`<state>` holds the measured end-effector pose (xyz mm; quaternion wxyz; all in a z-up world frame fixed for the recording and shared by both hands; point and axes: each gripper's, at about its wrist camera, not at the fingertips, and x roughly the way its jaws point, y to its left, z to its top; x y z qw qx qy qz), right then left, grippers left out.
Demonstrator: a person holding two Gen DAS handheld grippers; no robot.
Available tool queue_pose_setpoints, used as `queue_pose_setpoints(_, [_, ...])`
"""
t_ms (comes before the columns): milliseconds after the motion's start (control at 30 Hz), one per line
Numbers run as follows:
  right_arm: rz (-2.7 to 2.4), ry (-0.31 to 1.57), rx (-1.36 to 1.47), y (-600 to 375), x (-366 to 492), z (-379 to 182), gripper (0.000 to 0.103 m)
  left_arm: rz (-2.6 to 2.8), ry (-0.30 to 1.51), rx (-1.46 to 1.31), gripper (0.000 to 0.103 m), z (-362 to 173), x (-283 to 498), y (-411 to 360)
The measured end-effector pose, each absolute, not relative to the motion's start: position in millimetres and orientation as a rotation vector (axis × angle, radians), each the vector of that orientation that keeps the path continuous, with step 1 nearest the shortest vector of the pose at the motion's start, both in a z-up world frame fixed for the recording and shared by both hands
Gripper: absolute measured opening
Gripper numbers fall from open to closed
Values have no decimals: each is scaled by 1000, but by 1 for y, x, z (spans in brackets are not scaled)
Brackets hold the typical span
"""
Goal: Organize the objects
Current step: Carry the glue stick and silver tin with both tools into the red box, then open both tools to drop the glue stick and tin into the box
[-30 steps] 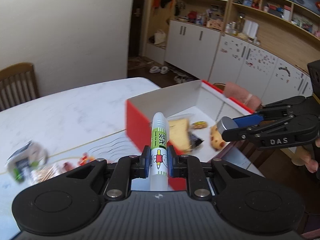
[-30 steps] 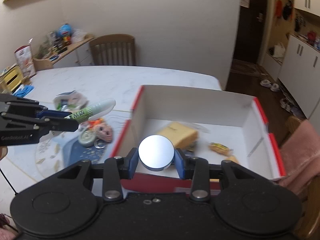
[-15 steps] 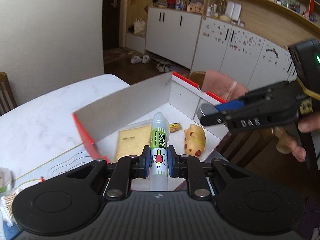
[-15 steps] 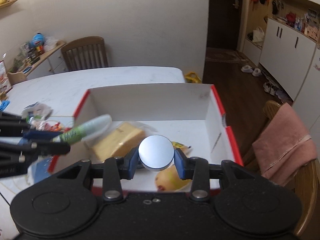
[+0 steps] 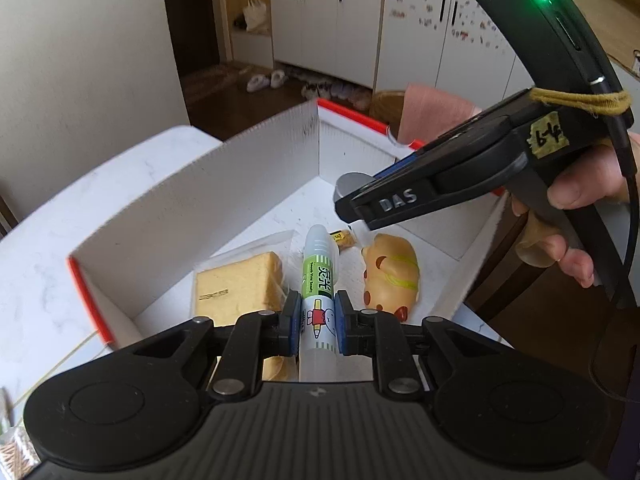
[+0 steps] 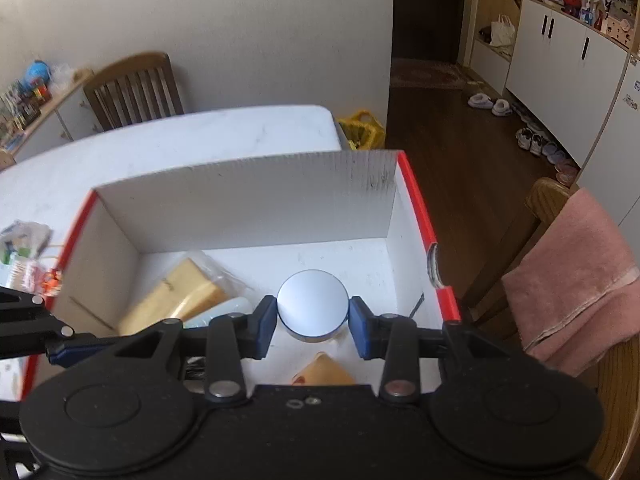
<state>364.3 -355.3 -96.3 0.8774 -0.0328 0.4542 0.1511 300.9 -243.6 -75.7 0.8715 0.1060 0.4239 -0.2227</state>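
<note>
My left gripper (image 5: 317,318) is shut on a white and green glue stick (image 5: 319,280) and holds it over the open red and white box (image 5: 200,204). My right gripper (image 6: 313,316) is shut on a round silver tin (image 6: 313,304) above the same box (image 6: 248,188); in the left wrist view the right gripper (image 5: 352,200) reaches in from the right. In the box lie a wrapped yellow sponge cake (image 5: 240,284), a yellow toy pig (image 5: 394,276) and a small candy (image 5: 344,238).
The box stands on a white marble table (image 6: 200,132). Snack packets (image 6: 24,248) lie on the table left of the box. A wooden chair with a pink towel (image 6: 572,272) is at the right. Another chair (image 6: 132,88) stands at the table's far side.
Both grippers have moved over the box with their loads. The glue stick now hangs above the box's inside, and the silver tin is lower and further in.
</note>
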Motion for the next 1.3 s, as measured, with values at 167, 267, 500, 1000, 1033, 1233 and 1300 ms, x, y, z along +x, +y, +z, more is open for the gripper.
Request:
queue_pose_setpoints(167, [305,989,-87,-354,378,-107,38,-454,948,225,16,-88,319,-251])
queue_pose_setpoints(267, [311,1013,-108,-352,383,-112,38,-468,979,243,16,-95,326,-254])
queue_pose_setpoints(500, [319,1074,-134,-346,393,-122,38,-479,1018,285,16,-104,334,-264])
queue_pose_setpoints(1000, [317,1172,-162,-342,403,-136,39,-477,1133,297,16,-116,356,-274])
queue_pose_setpoints(1033, [316,1173,-161,-342,404,-136,40,-477,1135,300,16,-116,356,-274])
queue_pose_setpoints(1233, [323,1178,-174,-341,404,-137,43,-485,1145,317,19,-115,352,-277])
queue_pose_setpoints(1300, [333,1177,-173,-341,402,-136,45,-487,1142,311,27,-114,351,-276])
